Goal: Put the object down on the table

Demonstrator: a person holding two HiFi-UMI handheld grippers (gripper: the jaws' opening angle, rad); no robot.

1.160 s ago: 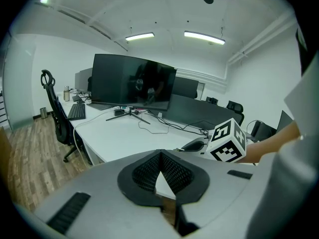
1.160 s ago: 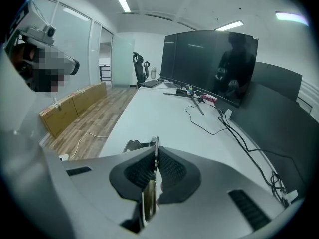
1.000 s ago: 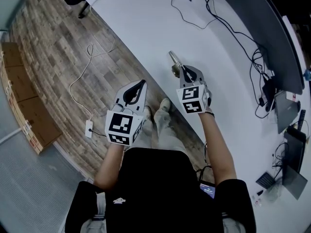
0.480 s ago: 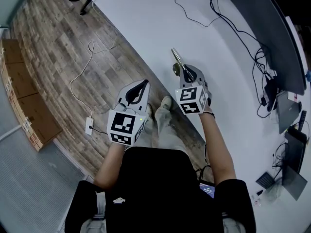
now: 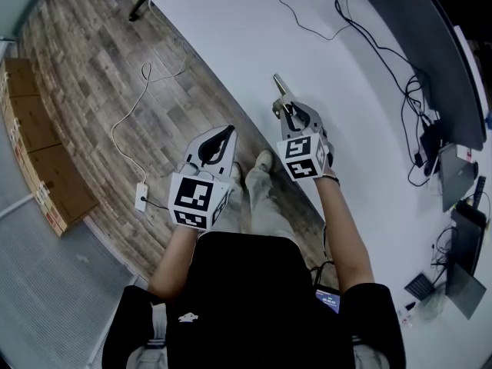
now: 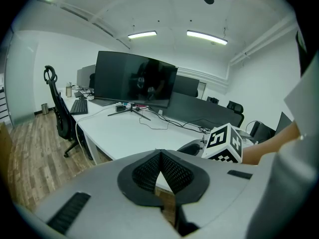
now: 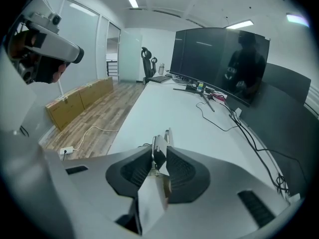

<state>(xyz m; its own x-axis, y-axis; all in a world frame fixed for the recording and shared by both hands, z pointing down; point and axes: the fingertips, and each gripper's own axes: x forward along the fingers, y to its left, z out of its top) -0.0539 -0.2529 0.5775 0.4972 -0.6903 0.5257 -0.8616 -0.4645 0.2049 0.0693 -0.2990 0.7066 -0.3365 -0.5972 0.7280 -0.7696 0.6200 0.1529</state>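
My right gripper [image 5: 290,111] is shut on a slim metal object [image 5: 279,89] whose shiny tip sticks out past the jaws, over the white table [image 5: 246,29] near its front edge. In the right gripper view the metal object [image 7: 160,141] stands upright, pinched between the black pads of the right gripper [image 7: 159,153], with the table [image 7: 164,103] beyond. My left gripper [image 5: 222,134] hangs over the wooden floor, left of the table edge. Seen from the left gripper view, the left gripper [image 6: 160,154] is shut with nothing in it, and the right gripper's marker cube [image 6: 223,143] is at the right.
Black cables [image 5: 307,21] trail across the table's far part, below a dark curved monitor [image 5: 438,60]. Laptops and small devices [image 5: 453,183] lie at the right end. On the floor are a white cable with an adapter [image 5: 141,203] and cardboard boxes [image 5: 38,152]. An office chair [image 6: 57,108] stands at the table's far end.
My right gripper has edged a little forward over the table edge with the metal object still in it. The left gripper has barely moved.
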